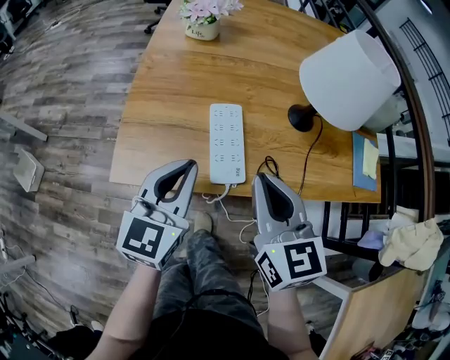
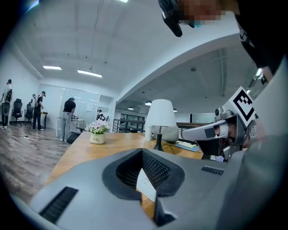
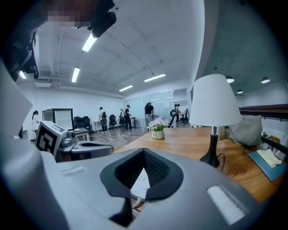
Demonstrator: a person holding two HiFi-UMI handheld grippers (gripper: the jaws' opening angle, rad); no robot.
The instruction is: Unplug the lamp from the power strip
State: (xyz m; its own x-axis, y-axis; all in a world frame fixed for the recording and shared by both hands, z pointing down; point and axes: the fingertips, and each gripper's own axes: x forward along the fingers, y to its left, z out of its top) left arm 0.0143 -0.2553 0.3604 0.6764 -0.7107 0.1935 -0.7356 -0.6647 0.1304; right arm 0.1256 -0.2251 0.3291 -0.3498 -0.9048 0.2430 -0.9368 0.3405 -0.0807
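Jaws of the left gripper (image 1: 190,164) are pressed together at the tips with nothing between them, and the tool hangs over the near edge of the table (image 1: 176,91). Far ahead of it, at the table's far side, one cream pot (image 1: 202,29) holds a bunch of pink flowers (image 1: 208,8).

Just ahead and to the right of that gripper lies the single white power strip (image 1: 227,143), flat on the wood. Its long axis runs straight away from the grippers. Its near end sits between the two tool tips, where its white cable (image 1: 222,196) drops over the table edge.

The right gripper (image 1: 259,177) is likewise closed and empty, beside the strip's near right corner. A black cord (image 1: 309,158) loops just ahead of its tips, apart from the strip, and runs away to the right to the black base (image 1: 302,117) of the one lamp (image 1: 349,79). The lamp stands upright under a white shade.

Further right, a blue folder (image 1: 362,174) lies flat at the table edge with yellow notes (image 1: 370,159) on it.
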